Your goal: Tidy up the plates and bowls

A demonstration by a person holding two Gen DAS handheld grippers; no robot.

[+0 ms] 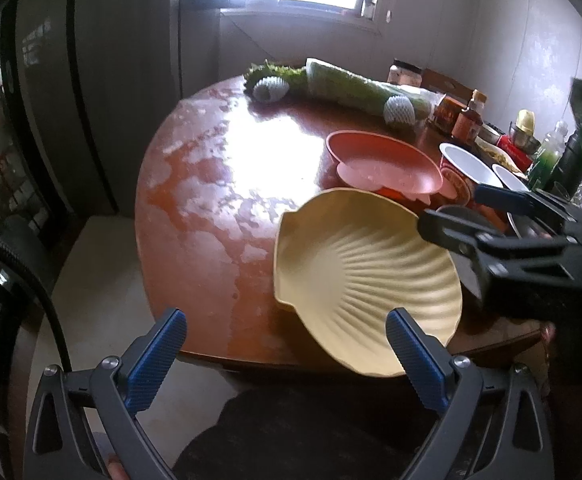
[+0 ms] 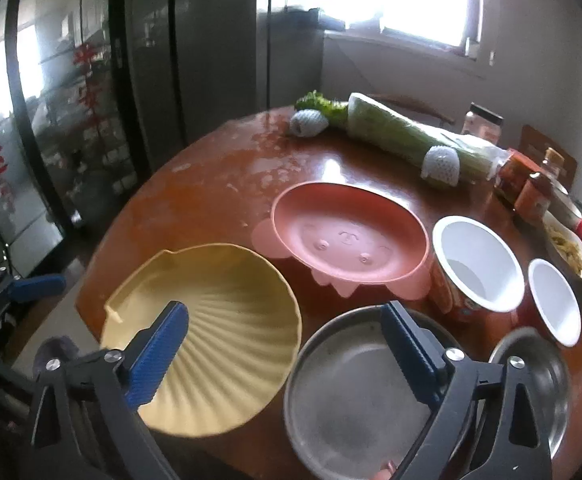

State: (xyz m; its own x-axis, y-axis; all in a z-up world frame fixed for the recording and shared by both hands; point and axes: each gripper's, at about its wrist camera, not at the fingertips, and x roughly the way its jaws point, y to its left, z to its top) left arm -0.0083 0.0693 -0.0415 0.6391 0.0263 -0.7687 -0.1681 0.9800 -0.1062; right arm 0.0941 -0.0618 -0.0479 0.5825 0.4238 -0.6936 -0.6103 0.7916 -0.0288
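Both grippers, left gripper (image 1: 287, 354) and right gripper (image 2: 287, 344), have jaws apart; the yellow shell-shaped plate (image 2: 219, 336) looks light, stiff, slick plastic, best pinched at its rim.

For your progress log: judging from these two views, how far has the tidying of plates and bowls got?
Barely begun. Nothing is stacked: the shell plate, pink plate, steel pans and two white bowls all lie separately on the table. Nothing is in hand: the left gripper and right gripper are both open. All the sorting remains.
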